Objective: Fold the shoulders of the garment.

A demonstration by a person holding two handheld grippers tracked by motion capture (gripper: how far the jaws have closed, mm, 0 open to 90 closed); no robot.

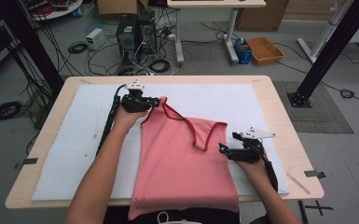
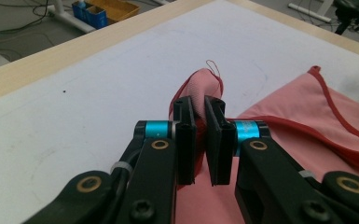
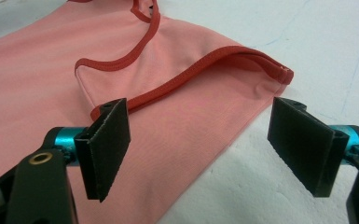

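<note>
left gripper [image 1: 156, 101]: fingers pinching a strap of the pink tank top [image 1: 182, 163] | top: flat on white mat [image 1: 74, 140] over the worktop [image 1: 279, 107], hem hanging off the near edge | right gripper [image 1: 224, 149]: fingers spread at the top's other strap corner, nothing between | behind worktop: cables, computer towers [image 1: 133, 32], orange bin [image 1: 264, 49]

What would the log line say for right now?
left gripper: shut on pink top strap | right gripper: open, jaws either side of other strap's edge | top: flat on white mat
</note>
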